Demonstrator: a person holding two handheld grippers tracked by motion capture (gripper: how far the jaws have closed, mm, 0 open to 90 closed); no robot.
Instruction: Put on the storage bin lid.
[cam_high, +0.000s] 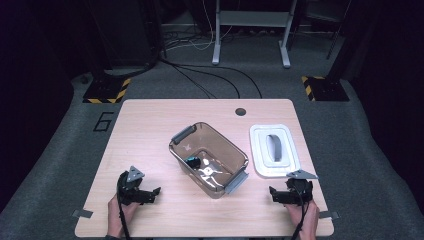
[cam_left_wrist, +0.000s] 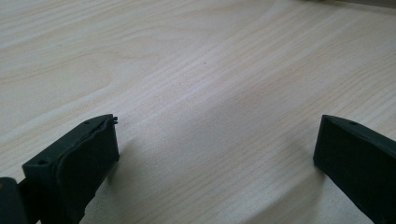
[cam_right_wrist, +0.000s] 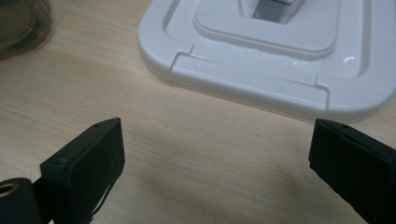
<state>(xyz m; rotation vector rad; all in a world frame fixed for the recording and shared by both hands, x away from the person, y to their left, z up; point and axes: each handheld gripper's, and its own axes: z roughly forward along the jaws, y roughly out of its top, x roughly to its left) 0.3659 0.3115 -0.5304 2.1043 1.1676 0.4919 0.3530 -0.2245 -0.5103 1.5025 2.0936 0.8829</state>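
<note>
High view | grippers: 2, left gripper (cam_high: 150, 194), right gripper (cam_high: 278, 195) | bin (cam_high: 208, 159): 1 | lid (cam_high: 274, 150): 1

"6" marked on floor (cam_high: 60, 131), left of table (cam_high: 145, 120).

Brown translucent bin (cam_high: 210, 150), white lid (cam_high: 274, 150), pale wood-grain table (cam_high: 145, 140)

Lab recording bay: wooden table (cam_high: 150, 130) on grey carpet (cam_high: 60, 150), hazard-striped stand bases (cam_high: 106, 93), loose floor cables (cam_high: 210, 75), number marking (cam_high: 103, 121), dark surround.
</note>
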